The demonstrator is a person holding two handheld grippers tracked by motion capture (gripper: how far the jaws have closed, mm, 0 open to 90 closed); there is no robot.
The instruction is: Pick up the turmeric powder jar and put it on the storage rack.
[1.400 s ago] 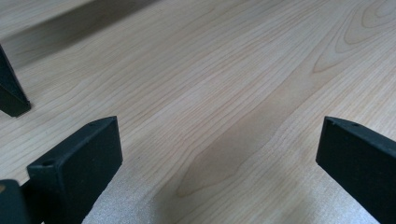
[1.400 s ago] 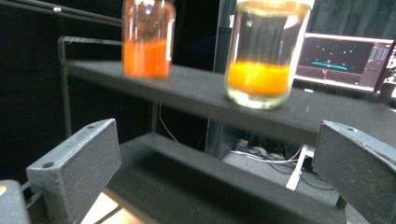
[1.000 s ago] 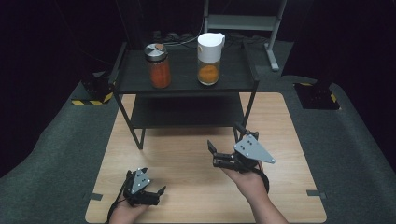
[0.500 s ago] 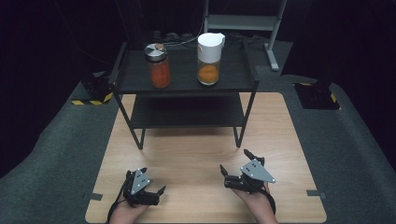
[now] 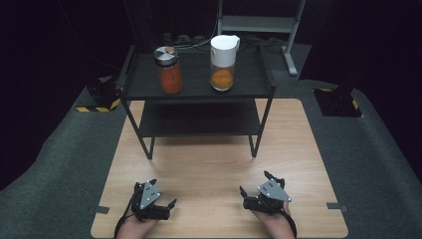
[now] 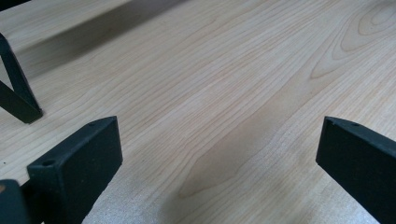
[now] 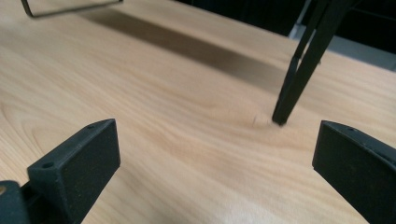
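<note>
A glass jar (image 5: 169,70) of orange-red contents with a metal lid stands on the top of a black two-level shelf (image 5: 196,89). To its right on the same level is a white-topped container (image 5: 222,62) with orange contents. My left gripper (image 5: 164,192) rests low on the wooden board (image 5: 209,164) near its front left, jaws wide open and empty (image 6: 219,140). Open as well, my right gripper (image 5: 255,182) sits at the front right with nothing between its jaws (image 7: 217,140). Both are well short of the shelf.
A shelf leg (image 6: 14,88) shows at the far left of the left gripper view, another leg (image 7: 299,70) ahead in the right gripper view. Grey carpet surrounds the board. A yellow-striped block (image 5: 99,102) and a black base (image 5: 338,99) flank the shelf.
My right gripper has drawn back from mid-board toward the front edge and lowered. The left gripper has stayed put. Both stay open.
</note>
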